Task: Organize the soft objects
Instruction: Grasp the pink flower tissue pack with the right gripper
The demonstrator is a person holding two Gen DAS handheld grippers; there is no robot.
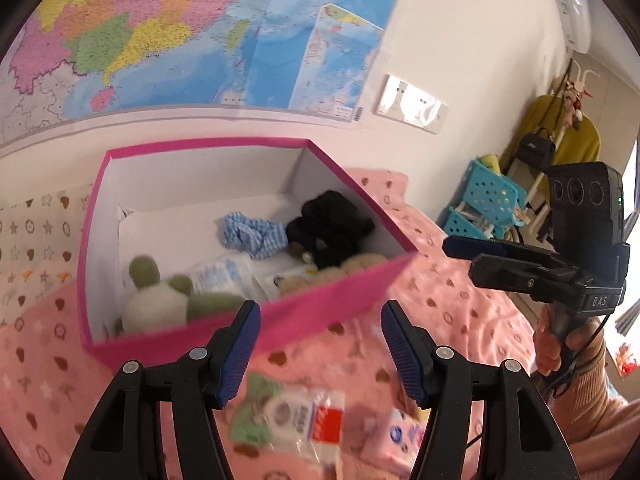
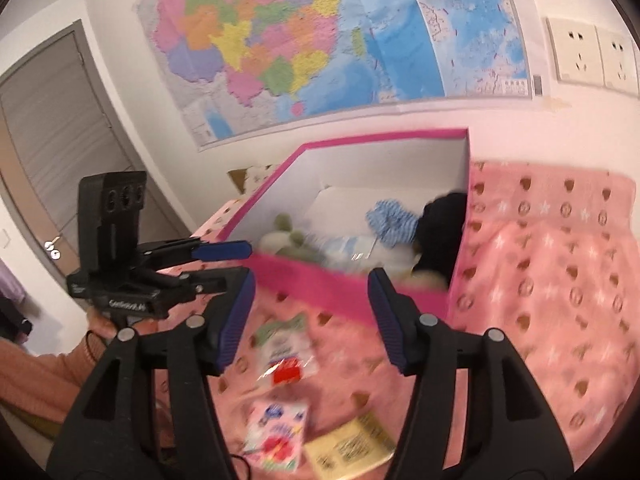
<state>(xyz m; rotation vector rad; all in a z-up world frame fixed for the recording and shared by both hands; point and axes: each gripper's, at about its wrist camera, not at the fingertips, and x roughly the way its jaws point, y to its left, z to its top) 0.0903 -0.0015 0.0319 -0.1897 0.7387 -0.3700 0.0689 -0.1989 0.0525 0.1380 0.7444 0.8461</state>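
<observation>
A pink box (image 1: pixel 344 292) with white inside stands on the pink blanket; it shows in the right wrist view too (image 2: pixel 320 284). Inside lie a white-and-green plush (image 1: pixel 160 300), a blue checked cloth (image 1: pixel 252 236), a black fabric bundle (image 1: pixel 332 232), a tissue pack (image 1: pixel 220 276) and a beige plush (image 1: pixel 340 272). On the blanket in front lie a clear red-and-white pack (image 1: pixel 308 416), a green knit piece (image 1: pixel 252 412), a pink pack (image 2: pixel 276 436) and a yellow packet (image 2: pixel 352 444). My left gripper (image 1: pixel 320 348) is open and empty above these. My right gripper (image 2: pixel 312 316) is open and empty.
The pink blanket (image 2: pixel 552 280) covers the bed to the right of the box. A wall map (image 1: pixel 180 32) hangs behind. Turquoise baskets (image 1: pixel 488 200) and a chair with a black bag (image 1: pixel 536 148) stand at the right. A grey door (image 2: pixel 52 140) is at the left.
</observation>
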